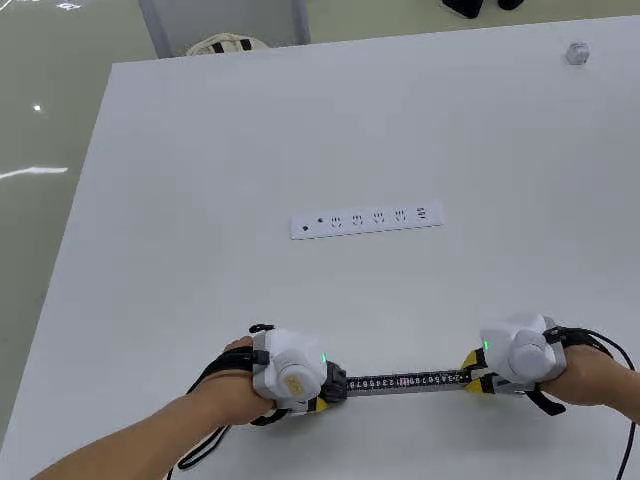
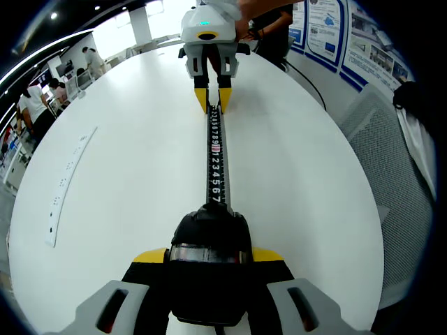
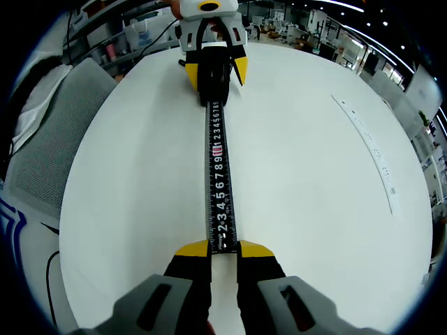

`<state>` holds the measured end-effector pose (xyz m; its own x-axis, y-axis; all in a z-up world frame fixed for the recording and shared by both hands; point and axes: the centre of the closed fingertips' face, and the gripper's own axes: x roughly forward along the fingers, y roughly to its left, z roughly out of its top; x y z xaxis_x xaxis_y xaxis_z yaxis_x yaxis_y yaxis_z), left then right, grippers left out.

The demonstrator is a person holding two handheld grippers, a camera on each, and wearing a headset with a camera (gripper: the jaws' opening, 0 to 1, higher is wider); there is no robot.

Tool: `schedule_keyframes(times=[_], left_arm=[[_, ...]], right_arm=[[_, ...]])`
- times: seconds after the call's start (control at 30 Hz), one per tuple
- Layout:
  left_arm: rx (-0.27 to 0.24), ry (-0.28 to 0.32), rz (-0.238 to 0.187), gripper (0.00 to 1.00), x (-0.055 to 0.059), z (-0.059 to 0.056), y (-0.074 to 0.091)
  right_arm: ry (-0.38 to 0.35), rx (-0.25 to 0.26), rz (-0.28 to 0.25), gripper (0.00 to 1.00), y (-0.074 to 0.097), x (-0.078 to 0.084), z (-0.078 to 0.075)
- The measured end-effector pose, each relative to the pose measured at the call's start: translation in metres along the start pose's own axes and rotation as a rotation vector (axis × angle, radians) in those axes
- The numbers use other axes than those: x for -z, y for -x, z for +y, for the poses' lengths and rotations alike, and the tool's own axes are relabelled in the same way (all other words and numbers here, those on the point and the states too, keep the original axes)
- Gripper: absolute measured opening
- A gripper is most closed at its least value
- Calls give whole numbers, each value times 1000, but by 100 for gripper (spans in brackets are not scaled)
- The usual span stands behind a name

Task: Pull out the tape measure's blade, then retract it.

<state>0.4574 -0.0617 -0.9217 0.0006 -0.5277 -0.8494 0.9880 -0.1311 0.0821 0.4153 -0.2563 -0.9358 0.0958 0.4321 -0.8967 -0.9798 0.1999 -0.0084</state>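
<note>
Black tape measure (image 2: pixel 209 244) at the near edge of a white bench (image 1: pixel 300 130), its case clenched between the yellow-tipped fingers (image 2: pixel 150 255) of the left gripper (image 1: pixel 328 384). The numbered blade (image 1: pixel 405 381) stretches straight and flat, low along the bench top, to the right gripper (image 1: pixel 472 378), whose fingers are pinched shut on the blade's end. A white power strip (image 1: pixel 366 219) lies farther back near the middle of the bench, well apart from the tape. A small pale object (image 1: pixel 577 52) sits near the far right corner.
</note>
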Motion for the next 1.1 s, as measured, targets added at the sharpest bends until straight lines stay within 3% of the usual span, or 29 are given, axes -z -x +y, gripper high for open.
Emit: schedule_keyframes(times=[0.43, 1.1], left_arm=[[0, 1, 3, 39, 1, 0, -1], [2, -1, 7, 39, 1, 1, -1]], right_arm=[[-9, 5, 15, 12, 6, 17, -2], [-25, 7, 25, 12, 14, 28, 0]])
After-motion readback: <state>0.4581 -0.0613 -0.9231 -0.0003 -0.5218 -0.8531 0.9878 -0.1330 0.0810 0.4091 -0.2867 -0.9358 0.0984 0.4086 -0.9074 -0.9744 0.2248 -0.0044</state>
